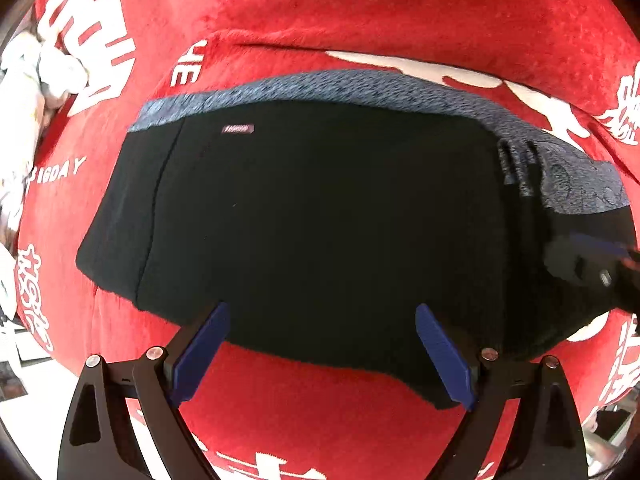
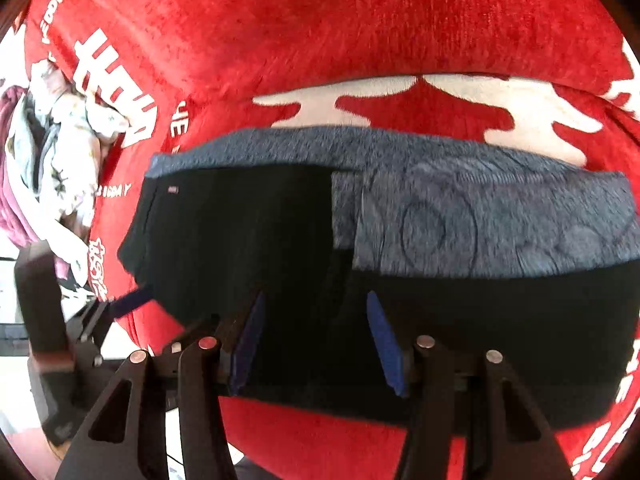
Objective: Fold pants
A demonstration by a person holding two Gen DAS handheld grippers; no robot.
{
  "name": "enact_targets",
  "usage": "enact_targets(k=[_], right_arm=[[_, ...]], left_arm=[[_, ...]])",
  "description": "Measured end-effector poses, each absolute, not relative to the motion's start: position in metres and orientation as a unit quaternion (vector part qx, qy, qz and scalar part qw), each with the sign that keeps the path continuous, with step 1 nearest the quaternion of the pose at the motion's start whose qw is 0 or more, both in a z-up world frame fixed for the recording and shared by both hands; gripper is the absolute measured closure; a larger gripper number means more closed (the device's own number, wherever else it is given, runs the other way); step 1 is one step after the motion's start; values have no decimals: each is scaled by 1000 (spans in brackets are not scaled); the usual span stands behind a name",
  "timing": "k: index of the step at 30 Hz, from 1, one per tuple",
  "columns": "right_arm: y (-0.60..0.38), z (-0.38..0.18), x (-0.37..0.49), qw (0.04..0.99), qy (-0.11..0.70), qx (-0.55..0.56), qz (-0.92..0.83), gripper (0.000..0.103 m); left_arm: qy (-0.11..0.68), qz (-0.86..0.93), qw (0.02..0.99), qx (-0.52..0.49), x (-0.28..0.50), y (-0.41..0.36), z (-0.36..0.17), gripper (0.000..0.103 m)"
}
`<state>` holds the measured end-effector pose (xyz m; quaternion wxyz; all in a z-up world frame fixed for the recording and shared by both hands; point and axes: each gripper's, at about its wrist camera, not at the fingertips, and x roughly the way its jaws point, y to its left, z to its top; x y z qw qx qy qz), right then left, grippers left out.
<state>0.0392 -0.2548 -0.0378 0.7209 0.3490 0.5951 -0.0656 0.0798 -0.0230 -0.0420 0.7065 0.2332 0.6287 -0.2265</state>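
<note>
Black pants (image 1: 312, 216) lie folded flat on a red blanket (image 1: 360, 12), with a grey-blue fleece lining (image 1: 320, 84) showing along the far edge. My left gripper (image 1: 322, 354) is open, its blue pads over the near edge of the pants, holding nothing. The right gripper's body shows at the right edge of the left wrist view (image 1: 592, 256). In the right wrist view the pants (image 2: 240, 232) show a wide turned-back patch of lining (image 2: 480, 216). My right gripper (image 2: 316, 344) is open just above the black cloth. The left gripper's finger (image 2: 128, 300) shows at the left.
The red blanket (image 2: 360, 20) carries white printed characters and has a raised fold behind the pants. A heap of white and pink clothes (image 2: 52, 152) lies at the left, also seen in the left wrist view (image 1: 32, 80). A pale floor or surface edge shows at lower left (image 1: 36, 384).
</note>
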Motion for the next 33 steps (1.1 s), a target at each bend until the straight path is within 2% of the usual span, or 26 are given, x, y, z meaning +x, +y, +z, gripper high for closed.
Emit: enact_targets(k=[23, 33], right_arm=[[-209, -15, 20, 711, 621, 313, -106, 44], [-188, -25, 33, 710, 639, 274, -111, 43]], left_arm=[[644, -204, 704, 218, 96, 18, -48, 8], [657, -186, 706, 188, 108, 50, -53, 8]])
